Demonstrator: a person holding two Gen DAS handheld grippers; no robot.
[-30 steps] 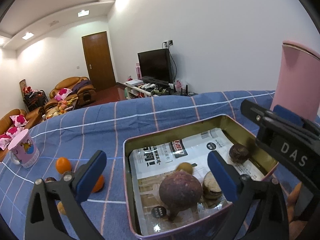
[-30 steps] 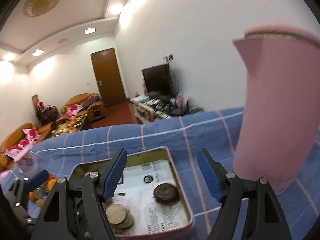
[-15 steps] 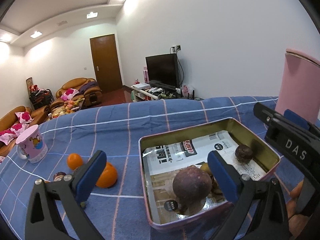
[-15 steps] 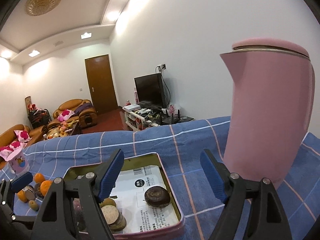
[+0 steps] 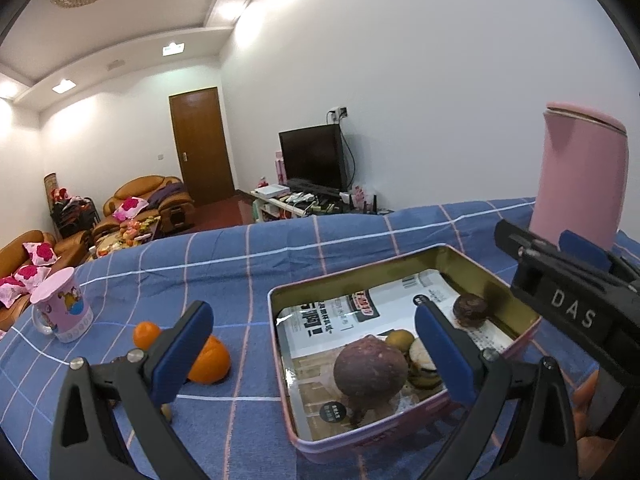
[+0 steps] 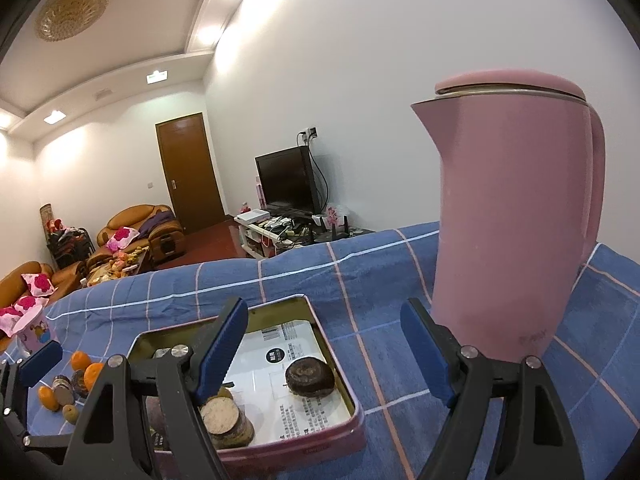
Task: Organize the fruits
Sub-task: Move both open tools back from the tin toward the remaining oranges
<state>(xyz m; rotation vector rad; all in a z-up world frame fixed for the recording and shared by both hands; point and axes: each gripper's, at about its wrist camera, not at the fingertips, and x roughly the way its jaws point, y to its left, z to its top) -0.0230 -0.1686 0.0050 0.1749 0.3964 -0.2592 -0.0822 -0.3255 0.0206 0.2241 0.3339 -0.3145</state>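
Both grippers (image 5: 312, 344) (image 6: 324, 340) apart, empty; tin (image 6: 340, 364) rim below, kettle (image 6: 512, 216) close right.

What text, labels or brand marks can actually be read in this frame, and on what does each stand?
"DAS": white letters on the black body of the right gripper.
Printed paper lining the tin: large dark characters, a barcode and fine print, all too blurred to read.
Pink mug: cartoon picture only, no legible words.
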